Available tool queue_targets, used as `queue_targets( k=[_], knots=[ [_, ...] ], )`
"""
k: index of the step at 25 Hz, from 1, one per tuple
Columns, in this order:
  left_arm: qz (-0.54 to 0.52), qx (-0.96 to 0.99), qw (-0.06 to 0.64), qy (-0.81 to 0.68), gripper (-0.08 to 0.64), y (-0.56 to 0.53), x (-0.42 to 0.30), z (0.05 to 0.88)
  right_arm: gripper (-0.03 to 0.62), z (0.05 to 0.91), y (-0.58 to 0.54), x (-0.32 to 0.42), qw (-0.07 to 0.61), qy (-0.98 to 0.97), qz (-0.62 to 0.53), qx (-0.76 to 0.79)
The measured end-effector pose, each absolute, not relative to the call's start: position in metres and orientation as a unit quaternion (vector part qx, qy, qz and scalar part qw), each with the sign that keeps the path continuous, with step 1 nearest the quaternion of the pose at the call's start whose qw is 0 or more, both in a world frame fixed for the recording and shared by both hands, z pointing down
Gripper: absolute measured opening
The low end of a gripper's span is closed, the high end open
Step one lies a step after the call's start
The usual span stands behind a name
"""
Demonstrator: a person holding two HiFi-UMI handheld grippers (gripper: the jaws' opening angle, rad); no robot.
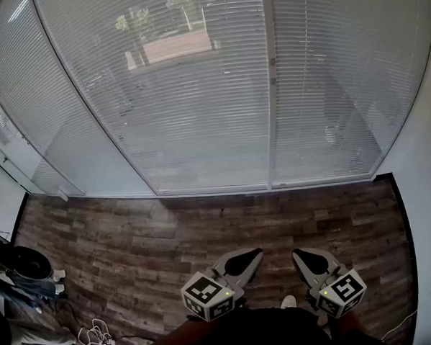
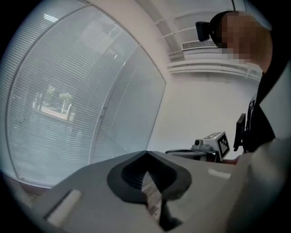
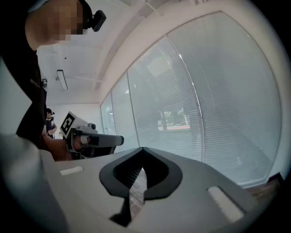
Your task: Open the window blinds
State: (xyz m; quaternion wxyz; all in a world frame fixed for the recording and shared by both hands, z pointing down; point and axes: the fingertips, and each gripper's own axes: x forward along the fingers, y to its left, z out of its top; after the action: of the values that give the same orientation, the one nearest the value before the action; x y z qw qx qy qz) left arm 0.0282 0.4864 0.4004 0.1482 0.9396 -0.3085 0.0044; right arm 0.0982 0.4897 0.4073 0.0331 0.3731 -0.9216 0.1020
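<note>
Both sit low at the person's waist: left hand-held gripper and right hand-held gripper, jaws pressed together on nothing, probably just waiting. The window blinds hang lowered ahead, well apart, beyond the wood floor. Only the gripper views catch the white side wall.

No text, number or brand can be read anywhere. The cube on the left gripper and the cube on the right gripper bear only black-and-white square markers, no letters.
</note>
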Motion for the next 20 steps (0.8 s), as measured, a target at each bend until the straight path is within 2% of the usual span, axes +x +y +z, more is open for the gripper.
queue_targets(
  k=[6, 15, 20],
  knots=[
    [0.004, 0.940, 0.146, -0.307, 0.000, 0.488, 0.028, 0.397, 0.023, 0.403, 0.494, 0.094, 0.041, -0.921, 0.105, 0.372],
    [0.007, 0.941, 0.150, -0.305, 0.000, 0.487, 0.029, 0.400, 0.026, 0.402, 0.493, 0.091, 0.007, -0.927, 0.129, 0.353],
    [0.011, 0.940, 0.155, -0.302, 0.000, 0.489, 0.029, 0.403, 0.026, 0.406, 0.497, 0.084, 0.034, -0.926, 0.114, 0.358]
  ],
)
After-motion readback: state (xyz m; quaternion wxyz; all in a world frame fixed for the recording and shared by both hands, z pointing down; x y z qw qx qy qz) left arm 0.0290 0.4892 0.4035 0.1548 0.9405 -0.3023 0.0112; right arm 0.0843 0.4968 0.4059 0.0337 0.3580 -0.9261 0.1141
